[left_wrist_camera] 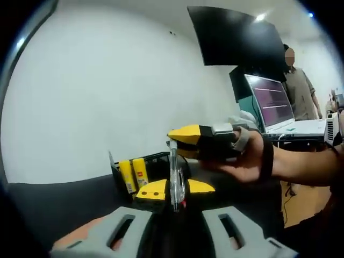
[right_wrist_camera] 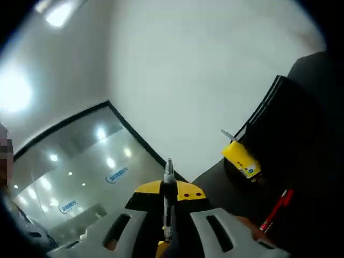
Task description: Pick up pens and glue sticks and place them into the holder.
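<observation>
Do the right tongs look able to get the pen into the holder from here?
Likely yes: the right tongs grip the pen, and nothing stands between them and the holder; its top looks open beside the glue sticks.

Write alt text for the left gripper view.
The right tool, held in a person's hand, grips a clear pen upright above a black mesh holder containing two yellow glue sticks. Behind stand a white wall and a desk with a lit laptop.
</observation>
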A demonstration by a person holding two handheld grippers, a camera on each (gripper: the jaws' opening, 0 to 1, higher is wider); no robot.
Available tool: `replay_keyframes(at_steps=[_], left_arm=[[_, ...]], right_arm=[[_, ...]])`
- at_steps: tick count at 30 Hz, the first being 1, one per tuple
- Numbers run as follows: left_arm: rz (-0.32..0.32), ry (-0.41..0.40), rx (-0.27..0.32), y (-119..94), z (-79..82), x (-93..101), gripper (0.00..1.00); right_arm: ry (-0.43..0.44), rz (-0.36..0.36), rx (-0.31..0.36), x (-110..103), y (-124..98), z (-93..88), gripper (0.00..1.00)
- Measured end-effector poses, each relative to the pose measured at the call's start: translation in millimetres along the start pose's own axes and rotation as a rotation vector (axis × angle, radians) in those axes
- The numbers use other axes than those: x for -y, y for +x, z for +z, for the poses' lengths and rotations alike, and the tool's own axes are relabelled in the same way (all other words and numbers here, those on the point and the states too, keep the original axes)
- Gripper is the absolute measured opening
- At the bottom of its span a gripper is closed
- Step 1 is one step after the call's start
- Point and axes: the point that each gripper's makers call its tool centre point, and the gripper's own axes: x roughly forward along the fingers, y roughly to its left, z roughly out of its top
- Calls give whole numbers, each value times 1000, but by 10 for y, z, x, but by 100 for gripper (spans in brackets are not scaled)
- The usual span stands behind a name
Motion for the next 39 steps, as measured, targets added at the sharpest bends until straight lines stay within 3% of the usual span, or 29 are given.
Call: replay_keyframes(at_steps=[6,11,16,25,31,39], left_arm=[[-41,-37,-56,44,-220,-90,36],[-41,-98,-84,59,-353,-189,43],[-56,-155,-116,68,-499,-199,59],[-90,-235,-121,75,-538,-175,75],[-109,-284,-117,83,-543,-159,83],[-137,-280,-107,90,-527,-95,94]], right_arm=[[-241,-48,-54,-71,80,45,5],[-473,-96,-108,-117,149,82,5],[-606,-102,-145,-138,226,129,5],[-733,-117,-153,-111,460,410,5],[-767,-114,-127,-107,686,680,5],[-794,-114,-96,-74,1022,949,5]])
